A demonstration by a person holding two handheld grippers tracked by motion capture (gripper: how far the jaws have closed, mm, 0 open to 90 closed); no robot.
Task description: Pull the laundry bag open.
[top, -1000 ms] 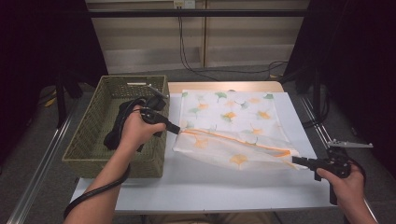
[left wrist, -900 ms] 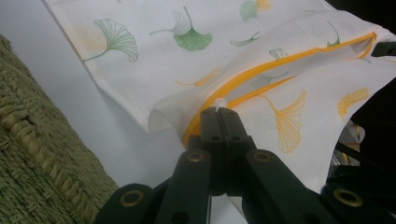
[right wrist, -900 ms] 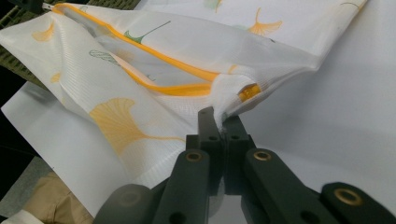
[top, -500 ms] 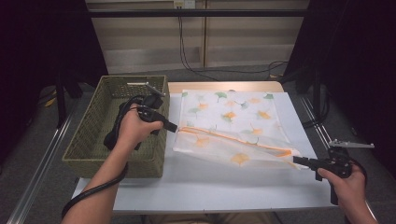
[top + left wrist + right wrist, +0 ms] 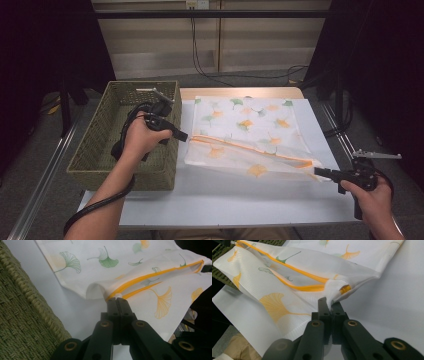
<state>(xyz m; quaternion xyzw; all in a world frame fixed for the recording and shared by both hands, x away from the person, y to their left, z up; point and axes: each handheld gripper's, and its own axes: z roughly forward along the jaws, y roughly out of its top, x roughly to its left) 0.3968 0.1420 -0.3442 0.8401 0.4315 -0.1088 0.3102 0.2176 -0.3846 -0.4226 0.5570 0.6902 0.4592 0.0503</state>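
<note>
White mesh fabric printed with green and orange ginkgo leaves, a zippered laundry bag [image 5: 250, 145] with an orange zipper line, lies on the white table [image 5: 225, 200], its near edge lifted between the two grippers. The left gripper [image 5: 184, 136] has its jaws clamped on the bag's zipper end just ahead of its fingertips, beside the woven olive-green basket [image 5: 100, 145]; the right gripper [image 5: 320, 173] pinches the opposite corner, jaws fully closed on the mesh. Holding both ends apart likely keeps the zipper line taut so the bag can be spread or folded. The left gripper view shows the fabric bunched just beyond the jaws; the right gripper view reveals the orange zipper pull [image 5: 344, 289] above its fingertips, too small to see from the high view.
</note>
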